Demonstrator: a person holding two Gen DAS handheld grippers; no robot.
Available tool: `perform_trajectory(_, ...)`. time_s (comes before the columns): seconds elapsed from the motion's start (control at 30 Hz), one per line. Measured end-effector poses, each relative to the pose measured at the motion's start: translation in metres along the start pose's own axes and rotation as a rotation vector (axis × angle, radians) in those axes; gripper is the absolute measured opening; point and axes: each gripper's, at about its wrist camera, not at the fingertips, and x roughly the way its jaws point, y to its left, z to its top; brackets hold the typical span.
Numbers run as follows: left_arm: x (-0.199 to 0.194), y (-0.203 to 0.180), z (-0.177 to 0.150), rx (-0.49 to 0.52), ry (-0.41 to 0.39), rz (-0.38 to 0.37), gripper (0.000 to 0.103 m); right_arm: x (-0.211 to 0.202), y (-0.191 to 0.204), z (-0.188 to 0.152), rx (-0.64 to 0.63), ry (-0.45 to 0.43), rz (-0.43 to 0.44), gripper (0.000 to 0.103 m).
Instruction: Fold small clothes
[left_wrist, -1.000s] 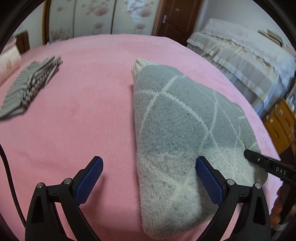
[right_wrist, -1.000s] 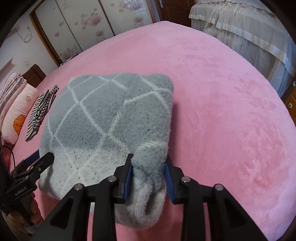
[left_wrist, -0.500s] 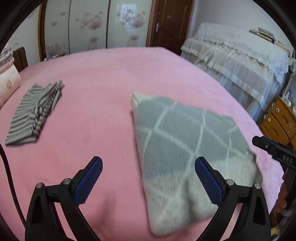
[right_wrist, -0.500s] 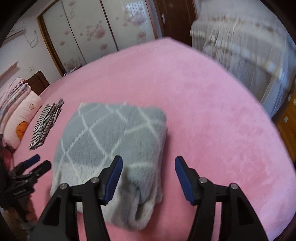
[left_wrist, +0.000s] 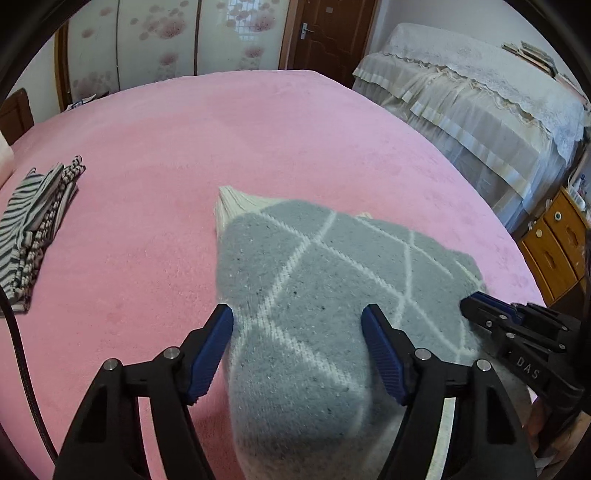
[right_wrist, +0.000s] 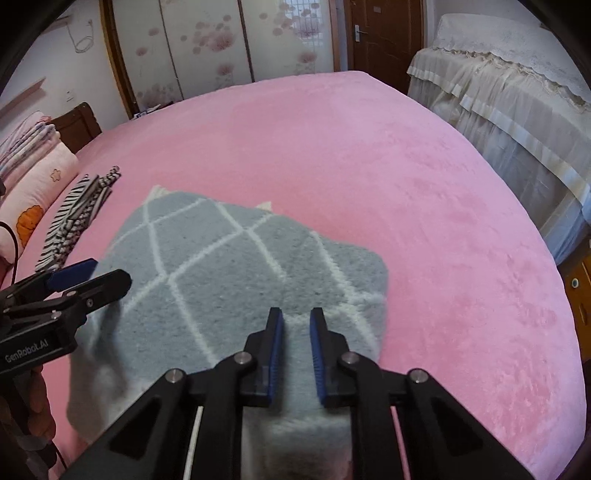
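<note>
A folded grey sweater with white diamond lines lies on the pink bed. Its near end bulges up between the fingers of my left gripper, whose jaws are closing. The left pad sits at the sweater's left edge and the right pad rests over the knit. In the right wrist view, my right gripper is closing to a narrow gap with a fold of the sweater pinched between its blue pads. The right gripper reaches the sweater's right edge, and the left gripper reaches its left side.
A pile of striped clothes lies at the left of the bed, next to a pink pillow. A second bed with a cream lace cover and wooden drawers stand to the right. A black cable hangs at the left.
The right gripper let go of the sweater's corner, opened wide while pulling back, then came in again and narrowed on a fold. The left gripper drew back, returned and narrowed its jaws.
</note>
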Motion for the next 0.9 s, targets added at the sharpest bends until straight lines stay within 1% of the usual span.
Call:
perform_trajectory(0.13, 0.006, 0.006, -0.001, -0.021, 0.015, -0.018, 0.075, 0.004, -0.018, -0.003, 0.030, 0.014, 0.014, 0.012)
perform_trajectory(0.23, 0.006, 0.010, 0.000, -0.052, 0.027, -0.023, 0.081, 0.003, -0.016, -0.002, 0.014, 0.018, 0.007, 0.012)
perform_trajectory(0.27, 0.006, 0.012, 0.000, -0.062, 0.033, -0.023, 0.085, 0.002, -0.014, -0.002, 0.007, 0.019, 0.004, 0.012)
perform_trajectory(0.33, 0.004, 0.015, 0.000, -0.073, 0.032, -0.010, 0.089, 0.000, -0.009, -0.001, -0.015, 0.024, -0.001, 0.015)
perform_trajectory(0.4, 0.001, 0.015, -0.001, -0.065, 0.021, 0.000, 0.089, 0.000, -0.008, -0.001, -0.029, 0.031, -0.011, 0.017)
perform_trajectory(0.5, -0.006, 0.009, -0.003, -0.020, -0.006, 0.032, 0.092, 0.000, -0.007, -0.002, -0.024, 0.040, -0.015, 0.020)
perform_trajectory(0.6, -0.010, 0.004, -0.006, 0.022, -0.015, 0.055, 0.098, 0.000, -0.007, -0.003, -0.004, 0.039, -0.014, 0.023)
perform_trajectory(0.67, -0.009, 0.003, -0.007, 0.021, -0.001, 0.041, 0.099, 0.001, -0.005, -0.003, 0.000, 0.052, -0.014, 0.026)
perform_trajectory(0.77, -0.004, 0.001, -0.010, 0.009, 0.045, 0.006, 0.099, 0.001, -0.003, -0.005, -0.002, 0.051, -0.023, 0.029)
perform_trajectory(0.83, 0.000, -0.004, -0.013, 0.032, 0.074, -0.005, 0.099, 0.000, 0.000, -0.006, -0.008, 0.039, -0.035, 0.029)
perform_trajectory(0.9, 0.002, -0.009, -0.016, 0.047, 0.091, 0.003, 0.099, -0.001, 0.001, -0.009, -0.008, 0.013, -0.031, 0.031)
